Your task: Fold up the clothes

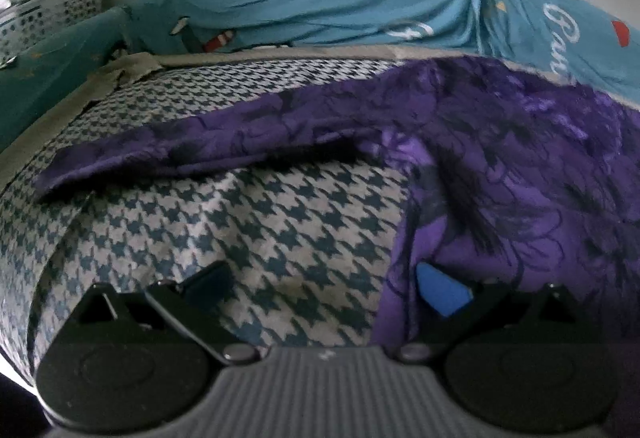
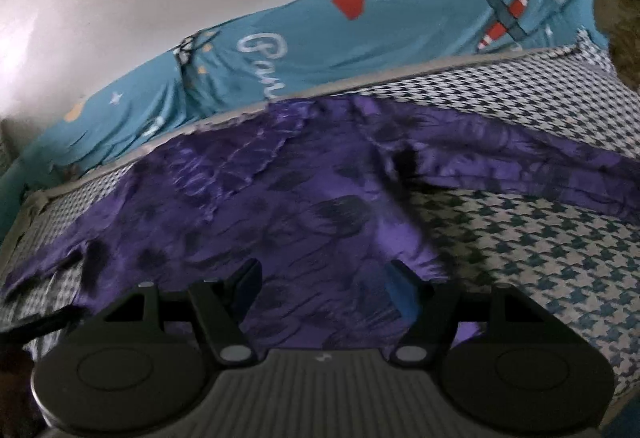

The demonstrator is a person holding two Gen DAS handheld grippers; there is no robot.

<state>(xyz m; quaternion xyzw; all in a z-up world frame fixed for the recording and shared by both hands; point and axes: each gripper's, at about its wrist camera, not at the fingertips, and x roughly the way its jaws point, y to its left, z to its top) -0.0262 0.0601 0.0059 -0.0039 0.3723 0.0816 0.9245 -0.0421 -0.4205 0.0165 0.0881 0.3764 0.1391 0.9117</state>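
I see the purple garment [image 2: 280,198] lying directly under my right gripper [image 2: 320,278], jaws spread and empty; its sleeve [image 1: 192,154] extends sideways past my left gripper [image 1: 324,286], also spread.

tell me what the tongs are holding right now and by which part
Nothing is held: both the left tongs and the right tongs stand open above the purple garment.

White cursive lettering on the blue bed sheet [image 2: 304,34], up at eleven o'clock in the right wrist view, reads "Pan" and then runs under the houndstooth cover [image 2: 540,238]; the left wrist view catches the same script at two o'clock on that sheet [image 1: 360,6], only "Pa" clear; nothing else readable anywhere.
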